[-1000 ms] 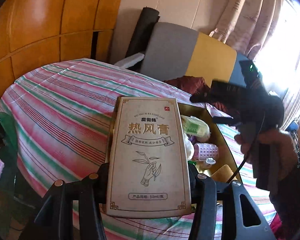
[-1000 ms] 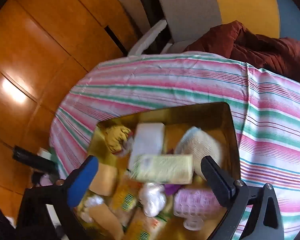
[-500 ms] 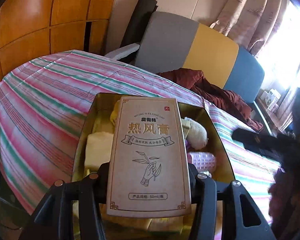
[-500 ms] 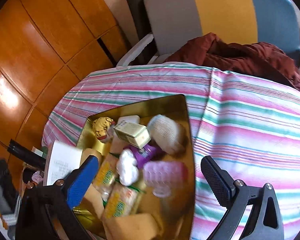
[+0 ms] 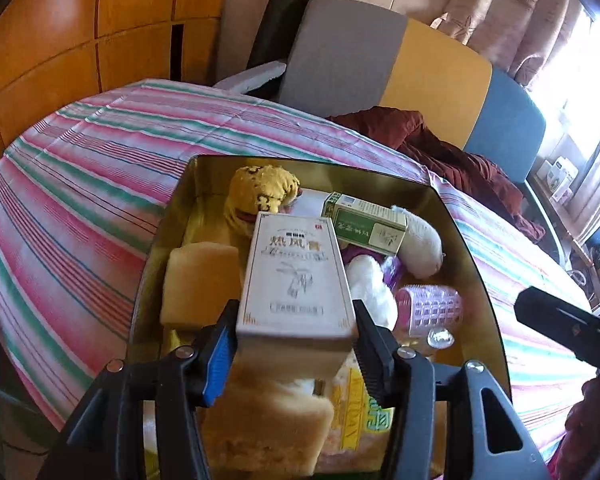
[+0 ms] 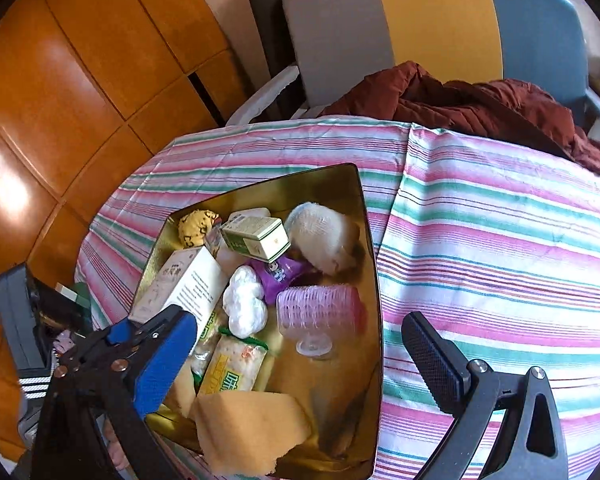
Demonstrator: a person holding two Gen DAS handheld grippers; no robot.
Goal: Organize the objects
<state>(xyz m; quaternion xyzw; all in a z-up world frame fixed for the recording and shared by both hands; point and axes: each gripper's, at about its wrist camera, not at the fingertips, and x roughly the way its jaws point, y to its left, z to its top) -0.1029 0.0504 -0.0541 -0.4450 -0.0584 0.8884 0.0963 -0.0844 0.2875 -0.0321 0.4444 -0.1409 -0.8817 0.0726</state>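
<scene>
Gripping a pale medicine box [image 5: 296, 280] by its 2 long sides: left gripper [image 5: 296, 350], black fingers [image 5: 374, 356] with a blue pad, jaws easing apart while the box sits between them. Box face printed with Chinese characters and a line drawing of a hand holding a sprig. Held tilted over a gold tin [image 5: 472, 248], low among its contents.

Inside the tin, from left to right in the left wrist view: tan sponge block [image 5: 202, 280] at the left wall; yellow spotted plush toy [image 5: 260, 192] near the far corner; held box in the middle; green and white carton [image 5: 366, 228] lying behind it; white fluffy bundle [image 5: 372, 288]; pale knitted roll [image 5: 420, 244]; pink hair roller [image 5: 430, 308] toward the right wall. Nearest the camera, green-lettered snack packets [image 5: 358, 412] and another tan sponge piece.

Tin resting on a pink, green and white striped cloth [image 5: 80, 208]. Behind: orange wood panels, a grey, yellow and blue chair [image 5: 380, 60], dark red fabric [image 5: 452, 152] heaped on it.

Right gripper [image 6: 296, 356]: fingers wide apart, holding nothing, hovering over the near right corner of the tin, 1 finger above the tin, the other above bare cloth.
</scene>
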